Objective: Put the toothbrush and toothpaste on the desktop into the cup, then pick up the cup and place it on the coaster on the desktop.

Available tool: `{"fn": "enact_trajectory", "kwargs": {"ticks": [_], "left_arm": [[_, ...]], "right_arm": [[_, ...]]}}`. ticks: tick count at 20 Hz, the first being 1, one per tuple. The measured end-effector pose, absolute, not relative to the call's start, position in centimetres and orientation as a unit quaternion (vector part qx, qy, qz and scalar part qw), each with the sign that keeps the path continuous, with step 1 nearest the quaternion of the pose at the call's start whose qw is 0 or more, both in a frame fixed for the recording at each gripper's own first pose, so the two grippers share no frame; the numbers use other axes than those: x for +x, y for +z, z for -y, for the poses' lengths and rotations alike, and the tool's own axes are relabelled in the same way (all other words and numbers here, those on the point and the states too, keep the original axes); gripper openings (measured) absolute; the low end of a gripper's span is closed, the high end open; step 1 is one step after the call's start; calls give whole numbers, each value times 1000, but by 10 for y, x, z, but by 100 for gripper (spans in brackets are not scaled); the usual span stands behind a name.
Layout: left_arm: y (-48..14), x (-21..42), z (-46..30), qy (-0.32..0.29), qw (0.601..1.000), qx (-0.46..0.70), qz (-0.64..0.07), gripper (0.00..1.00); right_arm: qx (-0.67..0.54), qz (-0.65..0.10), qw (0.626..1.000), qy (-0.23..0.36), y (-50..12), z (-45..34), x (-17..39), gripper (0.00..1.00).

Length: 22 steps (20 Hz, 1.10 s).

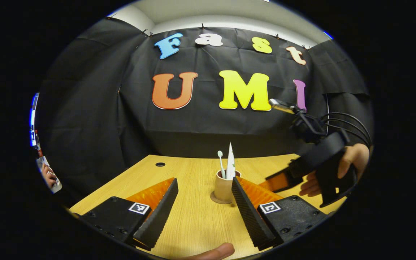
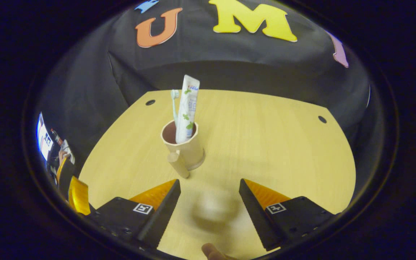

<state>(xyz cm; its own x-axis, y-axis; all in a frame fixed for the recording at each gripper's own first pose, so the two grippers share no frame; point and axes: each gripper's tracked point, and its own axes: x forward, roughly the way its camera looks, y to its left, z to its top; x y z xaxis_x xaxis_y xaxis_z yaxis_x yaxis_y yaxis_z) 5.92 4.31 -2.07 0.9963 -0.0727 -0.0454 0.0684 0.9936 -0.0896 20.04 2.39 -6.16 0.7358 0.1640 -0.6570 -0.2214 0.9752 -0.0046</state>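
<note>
Now both my grippers, left [image 1: 204,202] and right [image 2: 209,204], hang open and empty. Dead ahead the cup [image 2: 184,146] stands upright on its coaster [image 1: 216,198] (handle toward my right fingers), toothbrush [image 2: 174,104] and toothpaste [image 2: 187,108] upright inside.

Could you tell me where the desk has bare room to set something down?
Bare wood lies right of the cup out to the desk edge, and between cup and back wall. It is crowded around the cup's coaster, near the left gripper.
</note>
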Motion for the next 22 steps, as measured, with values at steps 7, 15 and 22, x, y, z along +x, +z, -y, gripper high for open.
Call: {"fn": "enact_trajectory", "kwargs": {"ticks": [7,15,22], "left_arm": [[13,54,-22,-22,999,-37,0,94],[26,13,-3,-2,999,-34,-5,94],[35,-2,8,-2,1000,-15,22,94]], "right_arm": [[-15,-165,986,33,26,76,157,96],[-4,-81,996,27,32,114,112,96],[-33,-7,999,-3,48,138,78,97]]}}
